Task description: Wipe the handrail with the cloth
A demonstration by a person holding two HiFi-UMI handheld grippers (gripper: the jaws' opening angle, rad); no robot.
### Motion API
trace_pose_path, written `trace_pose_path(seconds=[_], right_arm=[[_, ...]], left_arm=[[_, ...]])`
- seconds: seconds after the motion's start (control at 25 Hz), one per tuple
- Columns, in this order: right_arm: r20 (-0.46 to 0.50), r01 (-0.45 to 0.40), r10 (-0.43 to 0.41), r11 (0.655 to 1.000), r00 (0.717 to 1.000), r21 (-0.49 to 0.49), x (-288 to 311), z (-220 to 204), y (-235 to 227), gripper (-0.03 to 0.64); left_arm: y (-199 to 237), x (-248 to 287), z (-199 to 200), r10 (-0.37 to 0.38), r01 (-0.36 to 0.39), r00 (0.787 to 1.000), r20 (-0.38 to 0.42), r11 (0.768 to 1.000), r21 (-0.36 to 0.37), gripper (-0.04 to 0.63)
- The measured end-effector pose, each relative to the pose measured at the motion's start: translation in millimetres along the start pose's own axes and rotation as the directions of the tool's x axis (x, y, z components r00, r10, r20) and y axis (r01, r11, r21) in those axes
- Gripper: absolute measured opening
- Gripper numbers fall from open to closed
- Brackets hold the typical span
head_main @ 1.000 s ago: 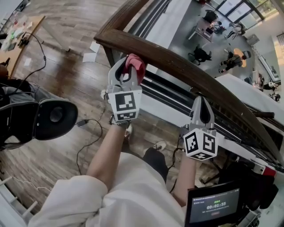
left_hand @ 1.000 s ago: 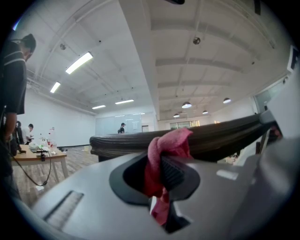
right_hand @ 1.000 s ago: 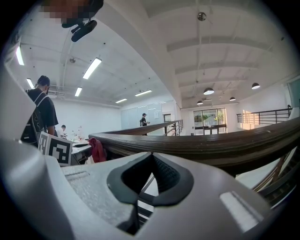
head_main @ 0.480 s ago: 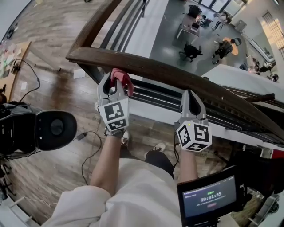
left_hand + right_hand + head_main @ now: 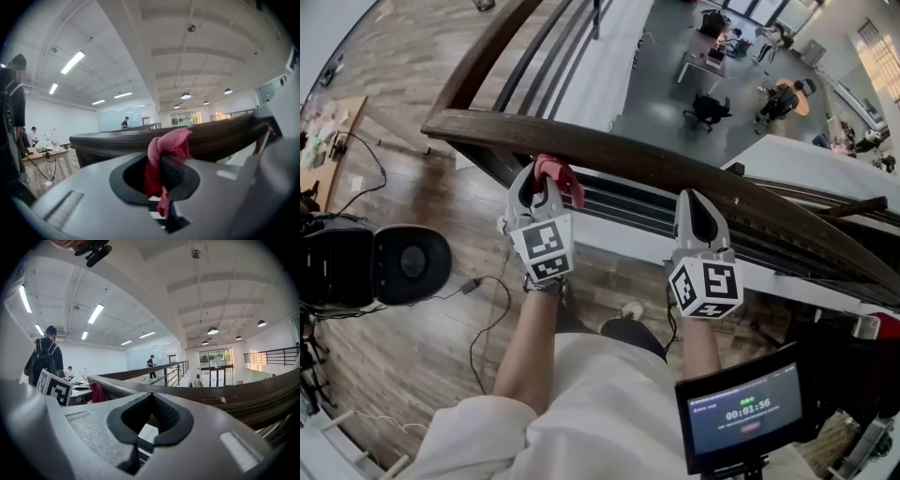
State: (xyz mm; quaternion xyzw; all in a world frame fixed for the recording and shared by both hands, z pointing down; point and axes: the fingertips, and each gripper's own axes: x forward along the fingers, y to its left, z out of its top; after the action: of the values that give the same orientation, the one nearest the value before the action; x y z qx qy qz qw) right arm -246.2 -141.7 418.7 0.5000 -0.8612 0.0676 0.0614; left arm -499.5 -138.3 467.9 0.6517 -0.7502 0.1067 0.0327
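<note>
The dark wooden handrail [image 5: 628,155] curves across the head view from upper left to right. My left gripper [image 5: 546,183] is shut on a red cloth [image 5: 560,172], which bunches out past its tips at the rail's near edge. In the left gripper view the cloth [image 5: 168,143] stands up in front of the handrail [image 5: 103,143]. My right gripper [image 5: 699,204] is shut on nothing, with its tips just under the rail further right. In the right gripper view the handrail [image 5: 225,397] runs across ahead, and the cloth [image 5: 97,392] shows at the left.
Dark metal bars [image 5: 628,208] run below the handrail, with an open drop beyond to a lower floor with desks and people [image 5: 712,103]. A round black device [image 5: 403,265] and cables [image 5: 487,305] lie on the wooden floor at left. A timer screen [image 5: 741,417] sits at lower right.
The head view has swung, so the rail sits higher and flatter in it. Both grippers stay close under the rail. The left one still grips the cloth.
</note>
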Motion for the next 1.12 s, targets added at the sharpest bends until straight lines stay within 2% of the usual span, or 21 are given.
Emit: trace_pose_path(seconds=[0.28,0.48,0.68,0.76,0.88,1.0,1.12], right_arm=[[0.000,0.016,-0.016,1.000,1.000,-0.023,-23.8,-0.9,-30.4,0.002],[0.007,0.062,-0.062,0.998,0.998,-0.008,-53.7,-3.1,-66.6,0.002],[0.015,0.137,-0.137,0.991,0.990,-0.005,-91.9,-6.1,-104.3,0.002],[0.013,0.177,-0.177,0.984,0.984,0.003,-111.1,-9.3,-118.7,0.002],[0.021,0.220,-0.221,0.975,0.975,0.030,-132.6,-12.2,-137.0,0.002],[0.036,0.247,-0.249,0.968,0.968,0.042,-149.2,-12.0,-144.9,0.002],[0.039,0.279,-0.281,0.959,0.959,0.045,-163.4,-10.1,-145.7,0.002]], left_arm=[[-36.1,-3.9,0.6,-0.011,0.011,1.000,-0.001,1.000,-0.012,0.044],[-86.7,-8.1,5.7,-0.063,0.063,0.998,0.002,0.998,-0.013,0.044],[-121.6,-8.2,6.2,-0.056,0.057,0.998,0.010,0.997,-0.044,0.043],[-140.1,-8.9,7.0,-0.093,0.093,0.996,0.005,0.995,-0.030,0.044],[-181.3,-12.7,9.8,-0.190,0.190,0.982,-0.001,0.982,0.010,0.044],[-218.0,-18.8,14.4,-0.273,0.273,0.962,-0.002,0.962,0.003,0.044],[-246.2,-26.9,24.3,-0.363,0.363,0.932,0.022,0.932,0.008,0.044]])
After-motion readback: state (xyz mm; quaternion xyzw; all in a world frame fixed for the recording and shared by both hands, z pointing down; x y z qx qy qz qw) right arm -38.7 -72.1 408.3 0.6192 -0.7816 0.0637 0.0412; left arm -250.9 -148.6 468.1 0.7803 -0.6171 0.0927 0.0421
